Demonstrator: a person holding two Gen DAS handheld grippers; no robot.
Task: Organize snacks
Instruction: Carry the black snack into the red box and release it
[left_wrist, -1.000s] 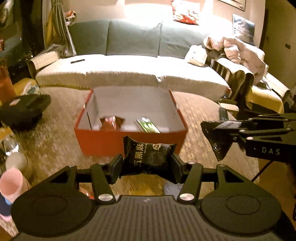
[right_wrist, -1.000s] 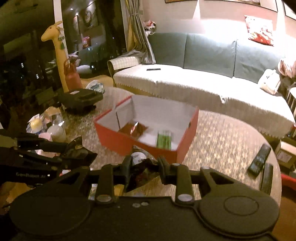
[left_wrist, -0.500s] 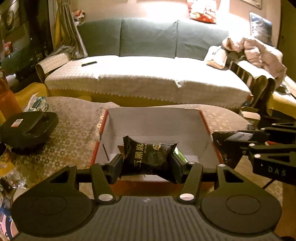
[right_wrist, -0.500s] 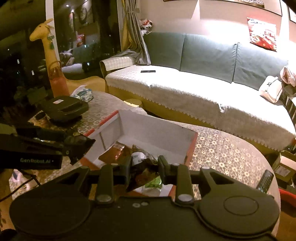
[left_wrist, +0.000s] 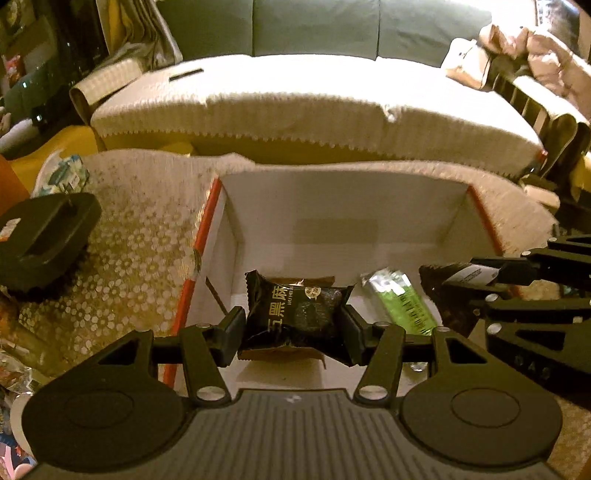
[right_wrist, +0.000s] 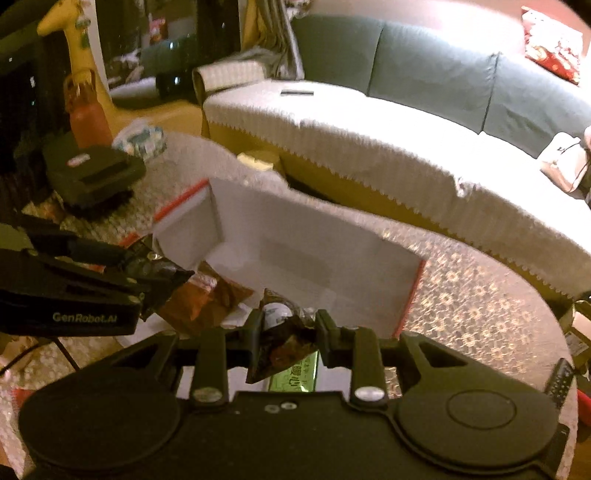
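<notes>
- Left gripper (left_wrist: 293, 325), black two-finger tool: fingers pinch a black glossy snack packet with gold characters (left_wrist: 295, 314) by its two ends, packet held flat across the gap, above the near left part of the box.
- Right gripper (right_wrist: 289, 334), black two-finger tool: fingers nearly pressed together, pinching a dark crinkled snack wrapper with a white label (right_wrist: 280, 339); wrapper hangs crumpled between the pads, over the near edge of the box.
- In the left wrist view the right gripper comes in from the right edge with its dark wrapper (left_wrist: 448, 291) sticking out over the box's right side.
- In the right wrist view the left gripper comes in from the left edge, lettering on its side.
- Open cardboard box, red outside and white inside (left_wrist: 369, 206), sits on a table under a cream floral lace tablecloth (left_wrist: 140, 229).
- Inside the box: a green foil snack bar (left_wrist: 400, 299) on the floor right of the held black packet; a reddish-brown foil snack bag (right_wrist: 207, 295) on the left side.
- Black flat device (left_wrist: 40, 236) on the cloth, left of the box, well apart.
- Red bottle (right_wrist: 88, 114) and yellow giraffe toy (right_wrist: 70, 33) beyond it.
- Farthest: green-grey sofa with a white lace seat cover (left_wrist: 314, 96).
</notes>
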